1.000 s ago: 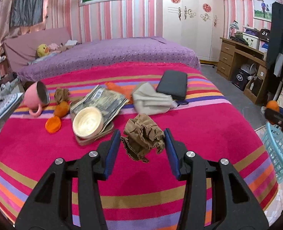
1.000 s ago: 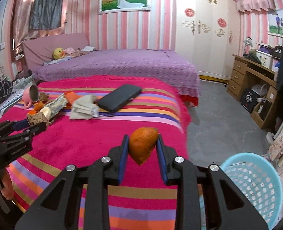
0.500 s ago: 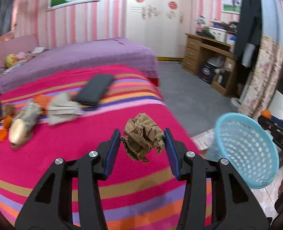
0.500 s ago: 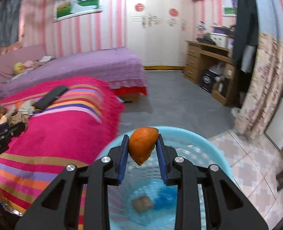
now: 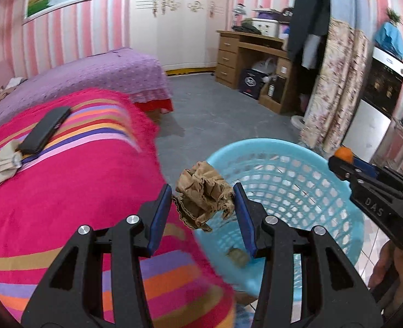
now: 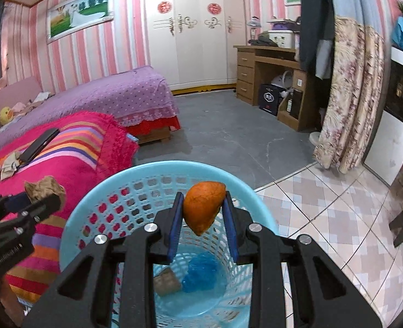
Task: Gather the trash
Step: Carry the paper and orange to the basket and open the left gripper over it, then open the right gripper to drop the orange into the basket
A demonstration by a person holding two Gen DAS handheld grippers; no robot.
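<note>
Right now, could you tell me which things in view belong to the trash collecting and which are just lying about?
Job:
- orange peel in right gripper
- crumpled brown paper in left gripper
- blue basket

Lying about:
- black wallet
- striped blanket
- desk

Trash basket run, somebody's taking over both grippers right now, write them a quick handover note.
Right gripper: shut on the orange peel, held over the open blue basket.
Left gripper: shut on the crumpled brown paper, at the basket's near rim beside the bed.
Done: a brown scrap and blue plastic already lie in the basket's bottom.
Left: release the peel, bring the paper over the opening and release it. Then probably go back to the bed; only a black case and a beige cloth show clearly there.
</note>
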